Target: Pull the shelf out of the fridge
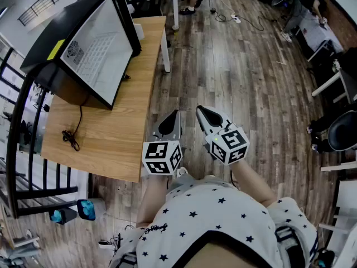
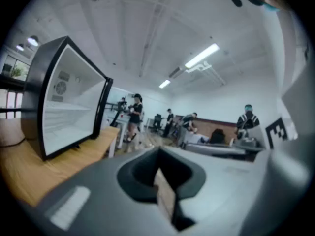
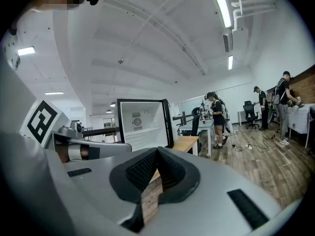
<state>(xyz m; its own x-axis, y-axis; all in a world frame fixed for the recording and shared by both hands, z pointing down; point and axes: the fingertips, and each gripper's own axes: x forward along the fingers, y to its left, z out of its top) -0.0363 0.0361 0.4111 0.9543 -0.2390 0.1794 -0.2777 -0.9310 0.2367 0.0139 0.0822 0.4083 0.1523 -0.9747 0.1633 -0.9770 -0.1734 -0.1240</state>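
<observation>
A small black fridge (image 1: pixel 83 43) stands with its door open on a wooden table (image 1: pixel 120 133) at the upper left. Its white inside shows in the left gripper view, where a pale shelf (image 2: pixel 66 108) runs across the fridge (image 2: pixel 69 102). In the right gripper view the fridge (image 3: pixel 142 122) is farther off, with the shelf (image 3: pixel 143 128) in place. My left gripper (image 1: pixel 174 115) and right gripper (image 1: pixel 201 111) hang side by side over the floor, close to my body and to the right of the table's near corner. Both have their jaws together with nothing between them.
The fridge door (image 1: pixel 127 15) swings out toward the table's far end. A black power cable (image 1: pixel 71 137) lies on the table. A black railing (image 1: pixel 17 121) runs along the left. Several people (image 3: pixel 216 117) work at desks farther back, and office chairs (image 1: pixel 340 130) stand at the right.
</observation>
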